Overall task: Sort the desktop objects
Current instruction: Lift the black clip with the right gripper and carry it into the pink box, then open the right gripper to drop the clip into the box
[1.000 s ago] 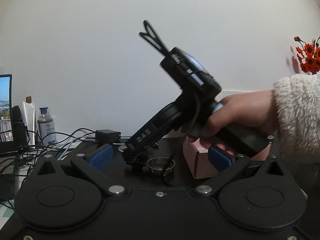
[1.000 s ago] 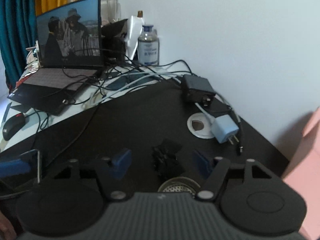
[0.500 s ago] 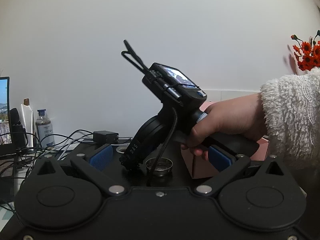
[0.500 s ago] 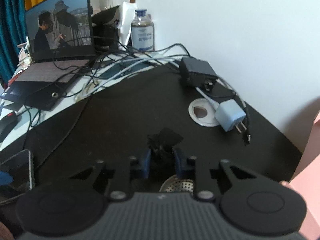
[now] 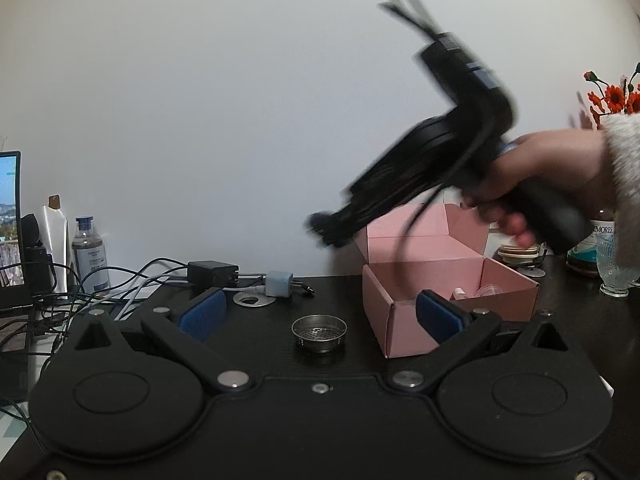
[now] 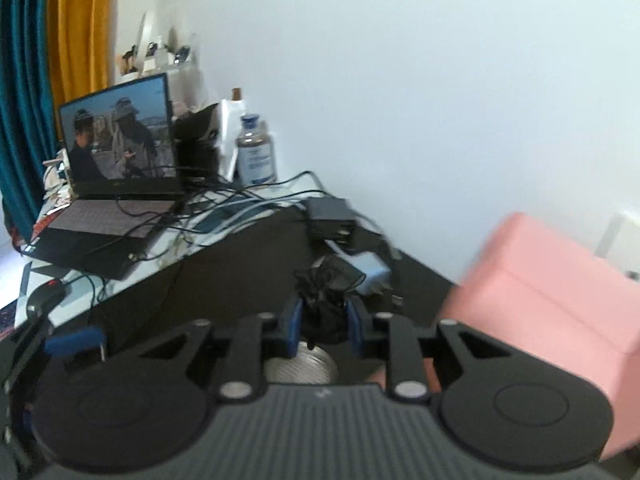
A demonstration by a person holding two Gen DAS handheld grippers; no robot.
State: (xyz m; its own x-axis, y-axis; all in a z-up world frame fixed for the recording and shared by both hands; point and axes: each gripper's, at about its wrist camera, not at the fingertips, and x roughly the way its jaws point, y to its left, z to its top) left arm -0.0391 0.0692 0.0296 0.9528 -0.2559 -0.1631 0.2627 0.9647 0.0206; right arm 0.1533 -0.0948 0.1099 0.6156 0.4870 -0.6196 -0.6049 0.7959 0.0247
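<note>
Left wrist view: the left hand-held gripper (image 5: 318,312) stands wide apart and empty low in the frame, its blue pads flanking a small metal strainer (image 5: 319,333) on the black table (image 5: 272,312). At right centre an open pink box (image 5: 448,292) rests on the table. Above it, blurred, the right hand-held gripper (image 5: 320,226) is carried in a hand (image 5: 536,184) with a fluffy sleeve (image 5: 624,168). Right wrist view: the right hand-held gripper (image 6: 322,322) is closed narrowly on a small black clip (image 6: 322,292) at centre frame, raised above the table, with the strainer (image 6: 300,366) just beneath and the pink box (image 6: 536,300) at right. A blue plug (image 6: 372,274), a black adapter (image 6: 330,212) and a laptop (image 6: 108,184) lie beyond, toward the upper left.
</note>
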